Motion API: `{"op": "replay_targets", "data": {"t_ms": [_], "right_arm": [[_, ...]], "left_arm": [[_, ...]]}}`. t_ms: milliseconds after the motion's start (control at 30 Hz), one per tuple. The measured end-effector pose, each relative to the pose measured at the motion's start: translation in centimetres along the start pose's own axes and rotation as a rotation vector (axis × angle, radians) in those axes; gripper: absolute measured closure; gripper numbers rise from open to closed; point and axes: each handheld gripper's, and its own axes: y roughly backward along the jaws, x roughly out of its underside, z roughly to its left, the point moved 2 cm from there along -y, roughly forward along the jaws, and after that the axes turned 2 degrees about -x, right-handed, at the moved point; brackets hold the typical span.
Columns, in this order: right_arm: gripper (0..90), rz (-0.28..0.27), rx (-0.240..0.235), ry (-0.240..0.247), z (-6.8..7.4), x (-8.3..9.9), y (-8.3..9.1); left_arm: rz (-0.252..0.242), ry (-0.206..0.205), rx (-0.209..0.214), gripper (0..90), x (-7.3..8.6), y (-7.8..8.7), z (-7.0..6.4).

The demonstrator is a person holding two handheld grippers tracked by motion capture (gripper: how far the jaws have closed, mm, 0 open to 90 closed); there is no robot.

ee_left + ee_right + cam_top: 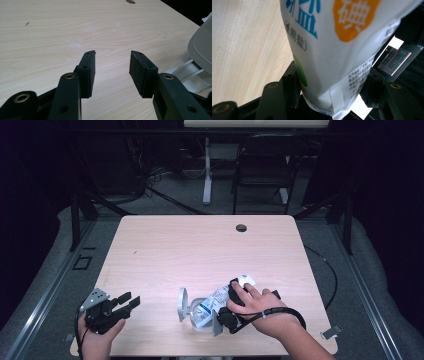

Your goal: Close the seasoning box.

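Note:
A white salt bag [216,299] with blue and orange print lies tilted near the table's front edge, its lower end at a clear plastic container [199,320]. The container's pale lid [183,304] stands open on its left. My right gripper [228,303] is shut on the bag. In the right gripper view the bag [332,45] sits pinched between both jaws of that gripper [332,85]. My left gripper [129,299] is open at the front left corner with nothing between its jaws. In the left gripper view this gripper [112,67] hovers over bare wood, with the container [190,72] and its lid [202,47] to its right.
The wooden table [200,250] has a round cable hole [241,228] near its far edge. A black chair [265,165] and a white desk leg [207,170] stand on the floor beyond. A cable [327,270] runs off the table's right side.

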Motion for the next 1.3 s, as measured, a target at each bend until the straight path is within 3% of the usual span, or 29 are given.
{"op": "replay_targets", "data": {"t_ms": [567, 1000, 1033, 1300], "right_arm": [[44.6, -0.006, -0.002, 0.006, -0.05, -0.01, 0.08], [45.7, 0.027, 0.005, 0.029, -0.24, -0.07, 0.37], [45.7, 0.004, -0.002, 0.011, -0.1, -0.02, 0.17], [46.3, 0.005, -0.003, 0.013, -0.1, -0.01, 0.21]], "left_arm": [[0.001, 0.001, 0.0, 56.8, 0.02, -0.03, 0.03], [0.0, 0.005, 0.0, 56.8, 0.11, -0.09, 0.13], [0.001, 0.006, 0.0, 56.8, 0.11, -0.09, 0.13], [0.001, 0.006, 0.0, 56.8, 0.11, -0.07, 0.16]]}}
